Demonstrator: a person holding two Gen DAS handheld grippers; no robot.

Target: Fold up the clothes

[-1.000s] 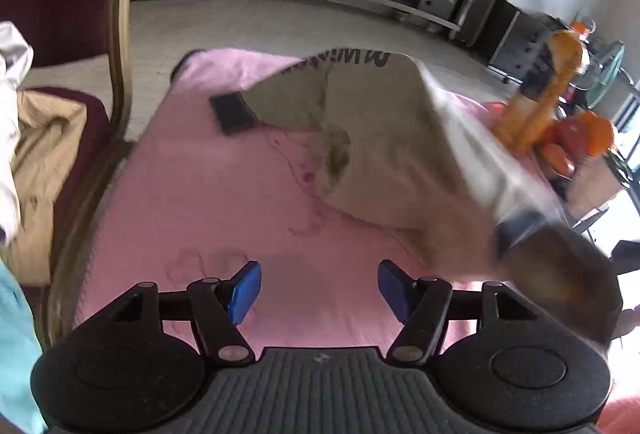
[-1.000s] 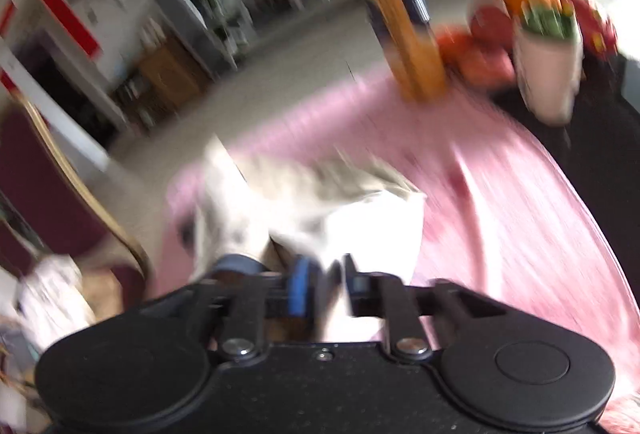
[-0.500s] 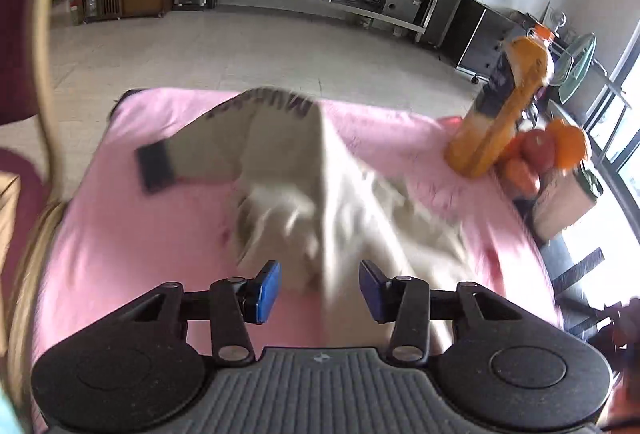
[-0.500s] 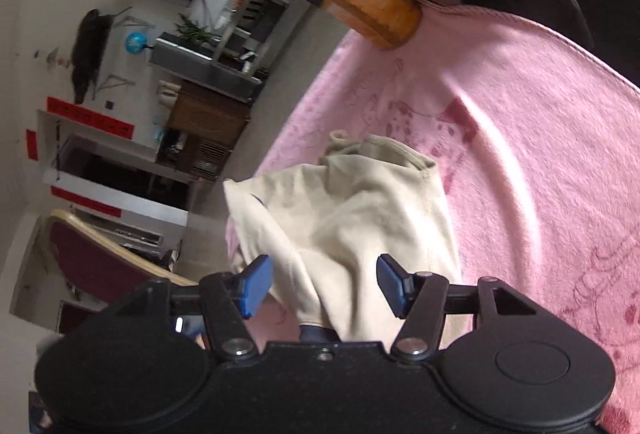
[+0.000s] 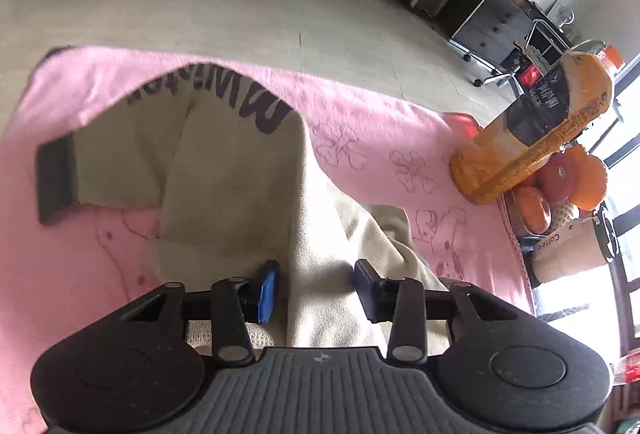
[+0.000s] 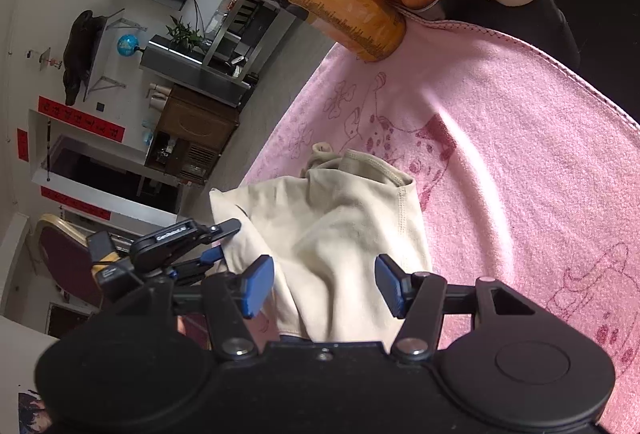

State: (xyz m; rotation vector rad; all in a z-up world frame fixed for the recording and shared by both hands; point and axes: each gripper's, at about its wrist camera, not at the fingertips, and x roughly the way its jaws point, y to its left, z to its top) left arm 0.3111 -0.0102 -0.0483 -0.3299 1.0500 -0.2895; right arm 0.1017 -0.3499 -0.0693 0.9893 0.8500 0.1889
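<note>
cream garment (image 5: 240, 170) lies bunched on the pink towel (image 5: 400, 138) (dark lettering along its far edge), near an orange bottle (image 5: 532, 130). left gripper (image 5: 316, 288) and right gripper (image 6: 324, 284) both hover spread wide over the cloth, gripping nothing.

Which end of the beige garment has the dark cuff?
The sleeve end at far left on the pink towel; the part between the left gripper fingers is plain beige.

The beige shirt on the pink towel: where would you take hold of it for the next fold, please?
Probably the sleeve cuff: the dark band at the end of the sleeve, lying flat on the towel at the shirt's left. It sticks out clear of the bunched body, so the left tool, now open, could come in from the left and pinch it at its edge.
</note>
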